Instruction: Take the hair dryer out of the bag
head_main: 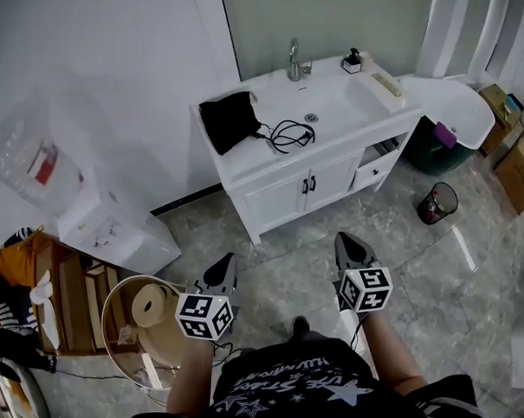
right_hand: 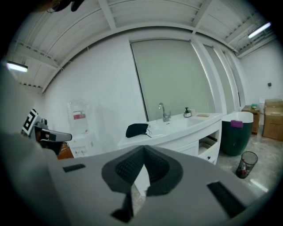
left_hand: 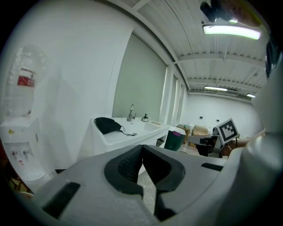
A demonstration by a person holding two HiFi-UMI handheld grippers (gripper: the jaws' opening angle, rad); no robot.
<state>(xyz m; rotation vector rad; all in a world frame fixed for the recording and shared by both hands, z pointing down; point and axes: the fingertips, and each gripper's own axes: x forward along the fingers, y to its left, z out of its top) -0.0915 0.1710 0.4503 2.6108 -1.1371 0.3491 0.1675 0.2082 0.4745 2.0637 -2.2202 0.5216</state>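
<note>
A black bag [head_main: 229,120] lies on the left end of a white vanity counter [head_main: 331,120], with a black cord [head_main: 289,136] trailing out of it toward the basin. The hair dryer itself is hidden. The bag also shows in the left gripper view [left_hand: 107,125] and in the right gripper view [right_hand: 137,129]. My left gripper [head_main: 230,261] and right gripper [head_main: 346,240] are both shut and hold nothing. They hang over the floor, well short of the vanity, pointing toward it.
A water dispenser [head_main: 101,227] with a big bottle stands at the left wall. A wooden shelf [head_main: 59,299] and a round bin [head_main: 140,328] sit near my left. A mesh wastebasket [head_main: 437,204], a green bin [head_main: 438,146] and cardboard boxes [head_main: 517,154] lie to the right.
</note>
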